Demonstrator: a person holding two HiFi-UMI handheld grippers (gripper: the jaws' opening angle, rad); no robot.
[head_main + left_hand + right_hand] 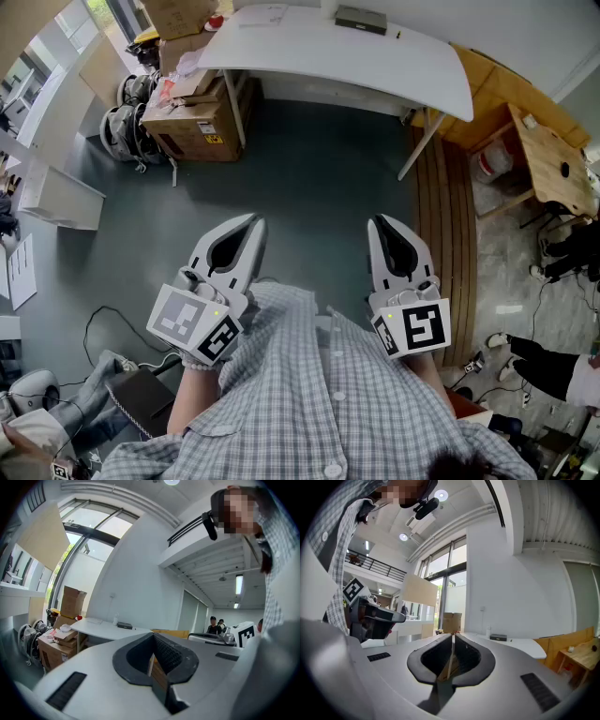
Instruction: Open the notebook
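Since the left tongs [248, 223] and right tongs [379, 223] are both clenched on nothing, we haven't started; next we'd approach the counter [309, 56] and find the notebook.

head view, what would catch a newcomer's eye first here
First, the two white grippers held side by side over the grey floor: the left gripper and the right gripper, both shut and empty, just ahead of the person's checked shirt. Beyond them a white table runs across the top of the head view, with stacked cardboard boxes at its left end.
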